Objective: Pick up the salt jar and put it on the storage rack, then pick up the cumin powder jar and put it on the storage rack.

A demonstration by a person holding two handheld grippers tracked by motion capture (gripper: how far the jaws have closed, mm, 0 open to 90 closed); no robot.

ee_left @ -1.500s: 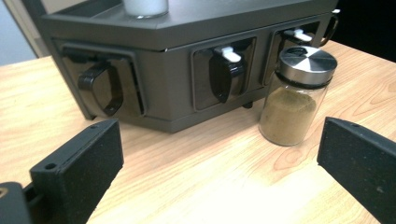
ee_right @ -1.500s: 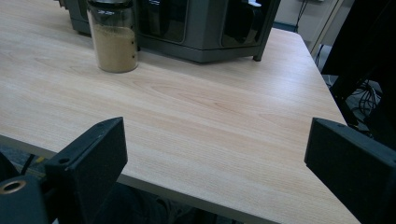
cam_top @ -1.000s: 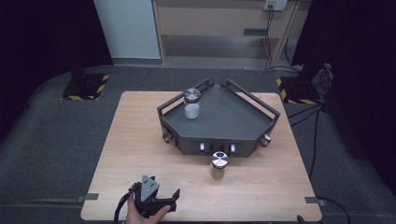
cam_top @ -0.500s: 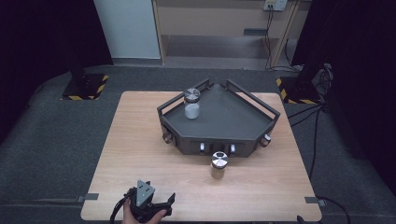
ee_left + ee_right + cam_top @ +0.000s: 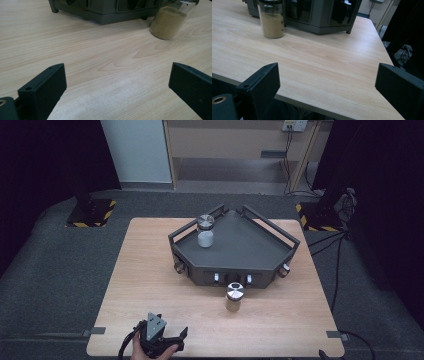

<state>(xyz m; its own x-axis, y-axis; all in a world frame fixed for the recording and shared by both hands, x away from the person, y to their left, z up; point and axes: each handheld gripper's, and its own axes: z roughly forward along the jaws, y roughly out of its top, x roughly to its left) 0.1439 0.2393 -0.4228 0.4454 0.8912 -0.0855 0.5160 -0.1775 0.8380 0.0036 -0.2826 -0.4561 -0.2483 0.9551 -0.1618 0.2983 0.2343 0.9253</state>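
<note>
Both grippers' jaws gaped empty. The left gripper (image 5: 167, 343) hovered low, well short of the dark angular metal rack (image 5: 235, 251), facing the sand-filled glass jar (image 5: 234, 297) just before it, probably lining up.

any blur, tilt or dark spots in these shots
High view: evenly lit wooden table, but the surroundings fall to near black and the picture is soft. Left gripper view: tilted, so the jar of tan powder leans; near jaws slightly soft. Right gripper view: sharp on the same jar, dark past the table edge at right.
</note>
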